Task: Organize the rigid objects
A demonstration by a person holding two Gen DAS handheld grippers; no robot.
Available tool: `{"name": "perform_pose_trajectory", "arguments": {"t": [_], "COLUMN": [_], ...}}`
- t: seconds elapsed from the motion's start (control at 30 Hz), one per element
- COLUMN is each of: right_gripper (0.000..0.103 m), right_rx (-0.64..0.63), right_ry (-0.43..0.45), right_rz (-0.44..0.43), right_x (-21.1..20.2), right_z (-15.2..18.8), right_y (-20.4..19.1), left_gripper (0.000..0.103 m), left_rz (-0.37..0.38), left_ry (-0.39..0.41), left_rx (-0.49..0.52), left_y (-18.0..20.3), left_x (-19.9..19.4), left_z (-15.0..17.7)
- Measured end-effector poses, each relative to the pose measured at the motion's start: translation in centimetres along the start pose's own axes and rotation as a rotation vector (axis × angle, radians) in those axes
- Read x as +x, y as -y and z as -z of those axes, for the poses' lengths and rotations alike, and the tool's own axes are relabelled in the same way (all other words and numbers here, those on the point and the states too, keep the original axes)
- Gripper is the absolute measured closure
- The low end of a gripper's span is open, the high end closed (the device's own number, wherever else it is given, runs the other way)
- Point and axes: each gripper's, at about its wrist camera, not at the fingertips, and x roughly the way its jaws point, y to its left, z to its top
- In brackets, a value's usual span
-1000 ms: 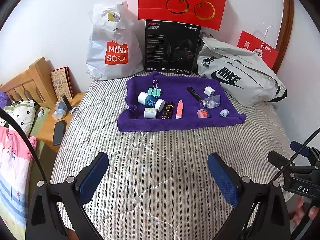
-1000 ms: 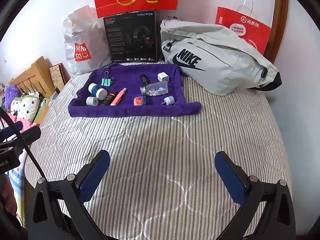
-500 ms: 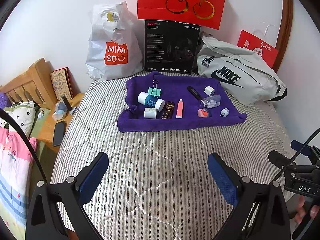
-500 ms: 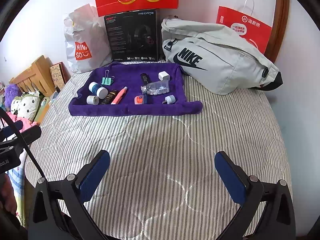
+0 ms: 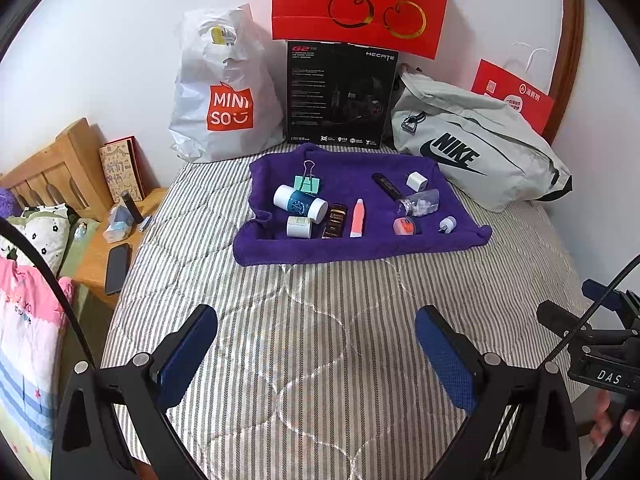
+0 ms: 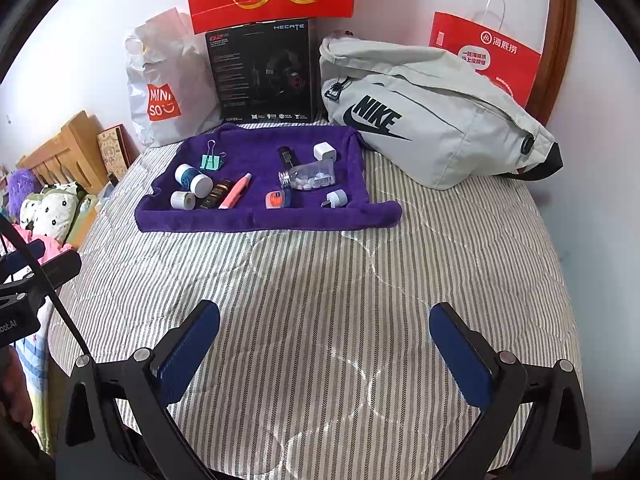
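- I am holding the left gripper (image 5: 316, 350) over the striped quilt (image 5: 320, 320), its jaws spread wide with nothing between them; its blue pads (image 5: 188, 356) are sitting well short of the goods.
- I am keeping the right gripper (image 6: 324, 350) likewise above the quilt, jaws spread and gripping nothing; I am seeing part of it at the right edge of the left view too.
- The task's things are lying on a purple towel (image 6: 256, 220) near the far end of the bed, well apart from both grippers.
- On the towel's left side I am seeing a green binder clip (image 5: 307, 182); just in front of it a white and blue jar (image 5: 300, 204) is lying on its side; a small white tub (image 5: 299, 227) is sitting beside a dark bottle (image 5: 335, 221), and a pink tube (image 5: 357, 218) is lying next to that.
- Toward the right a black stick (image 5: 386, 186) is lying near a white charger cube (image 5: 416, 181); a clear bottle of white pellets (image 5: 418, 202) is lying on its side; an orange round piece (image 5: 404, 226) and a small white plug (image 5: 447, 225) are resting near the front edge.
- Behind the towel a white Miniso bag (image 5: 224, 88), a black Hecate box (image 5: 340, 92) and a grey Nike bag (image 5: 476, 152) are standing against the wall.
- A phone (image 5: 117, 268) is lying on the wooden bedside table (image 5: 96, 256) at the left.
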Motion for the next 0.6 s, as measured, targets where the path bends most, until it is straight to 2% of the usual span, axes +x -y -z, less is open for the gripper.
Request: {"name": "perform_pose_trajectory", "arguments": {"t": [0.6], "right_gripper": [0.000], "right_rx": [-0.003], "right_ry": [0.001], "right_rz": [0.002], "right_x": [-0.11], "right_z": [-0.03], "right_y": [-0.17], "left_gripper": [0.003], "left_rz": [0.010], "left_ry": [-0.007], "left_rx": [-0.003], "left_y": [0.12], "left_x": [0.13], "left_z": [0.03]}}
